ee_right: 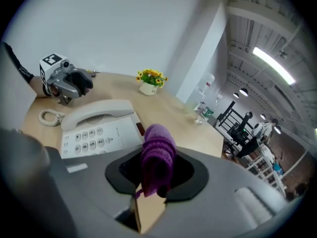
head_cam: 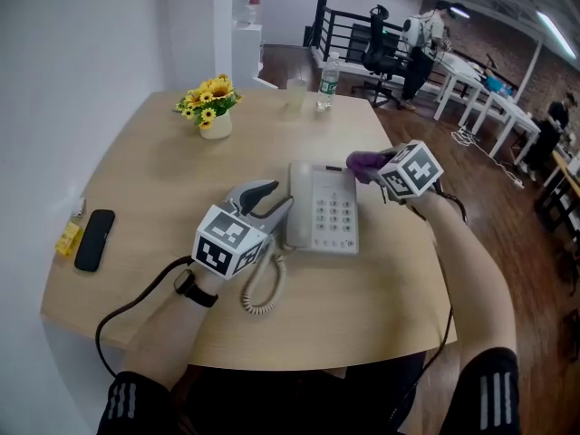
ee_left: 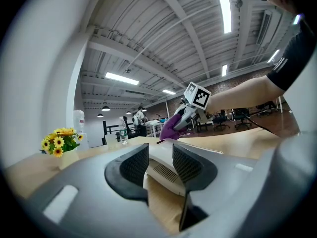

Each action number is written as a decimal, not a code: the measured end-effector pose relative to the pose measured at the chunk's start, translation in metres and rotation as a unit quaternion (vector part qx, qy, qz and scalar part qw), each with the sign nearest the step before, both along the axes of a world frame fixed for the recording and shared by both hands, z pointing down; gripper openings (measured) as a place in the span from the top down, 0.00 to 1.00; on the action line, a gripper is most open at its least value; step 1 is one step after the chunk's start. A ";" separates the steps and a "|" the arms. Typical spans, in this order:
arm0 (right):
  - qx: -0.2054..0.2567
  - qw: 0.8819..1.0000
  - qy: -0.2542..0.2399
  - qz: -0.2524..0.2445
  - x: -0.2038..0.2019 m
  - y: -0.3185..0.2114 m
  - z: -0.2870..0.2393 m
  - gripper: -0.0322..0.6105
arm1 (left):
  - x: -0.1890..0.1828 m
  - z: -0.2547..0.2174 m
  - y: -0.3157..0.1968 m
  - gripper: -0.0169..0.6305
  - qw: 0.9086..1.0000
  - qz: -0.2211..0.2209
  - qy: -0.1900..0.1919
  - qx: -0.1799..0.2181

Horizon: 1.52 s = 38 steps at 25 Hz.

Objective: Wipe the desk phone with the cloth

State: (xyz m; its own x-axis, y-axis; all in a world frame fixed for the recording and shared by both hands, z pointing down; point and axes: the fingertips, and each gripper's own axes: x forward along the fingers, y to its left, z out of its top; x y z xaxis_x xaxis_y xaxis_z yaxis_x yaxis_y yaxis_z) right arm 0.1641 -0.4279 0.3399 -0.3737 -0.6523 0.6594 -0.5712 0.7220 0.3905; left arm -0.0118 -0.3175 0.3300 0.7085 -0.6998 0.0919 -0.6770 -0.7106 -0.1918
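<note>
— Where is the white push-button desk phone (head_cam: 331, 214)?

— Flat on the pale wooden worktop (head_cam: 163, 188), about the middle, nearer the right edge than the left. Its white handset (head_cam: 297, 208) lies in the cradle along the phone's left side. The white coiled cord (head_cam: 263, 290) curls toward the near edge.

— And the purple knitted cloth (ee_right: 157, 152)?

— Pinched in the right tool (head_cam: 373, 166), whose jaws are pressed on it, with a bunch standing out past the tips. It is over the phone's far right corner; I cannot tell whether it touches the casing.

— The left tool (ee_left: 159, 163)?

— Its jaws are spread at the handset's near end, and white casing shows in the gap between them. They are not closed on it.

— Anything else on there?

— A white pot of yellow flowers (head_cam: 210, 107) toward the far left corner, a clear water bottle (head_cam: 328, 78) at the far edge, and a flat black slab (head_cam: 94, 238) by the left edge.
</note>
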 end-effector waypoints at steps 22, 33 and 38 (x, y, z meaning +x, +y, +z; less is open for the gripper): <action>-0.017 1.000 -0.017 -0.008 -0.036 0.019 0.017 0.80 | 0.000 -0.002 0.000 0.75 1.000 -0.001 -0.002 0.004; 0.012 0.996 -0.082 -0.041 -0.067 0.045 -0.018 0.80 | 0.000 -0.002 0.001 0.75 1.000 0.000 -0.004 0.005; -0.008 0.996 -0.055 -0.076 -0.107 0.057 0.017 0.80 | 0.001 -0.001 0.001 0.75 1.000 0.001 -0.004 0.005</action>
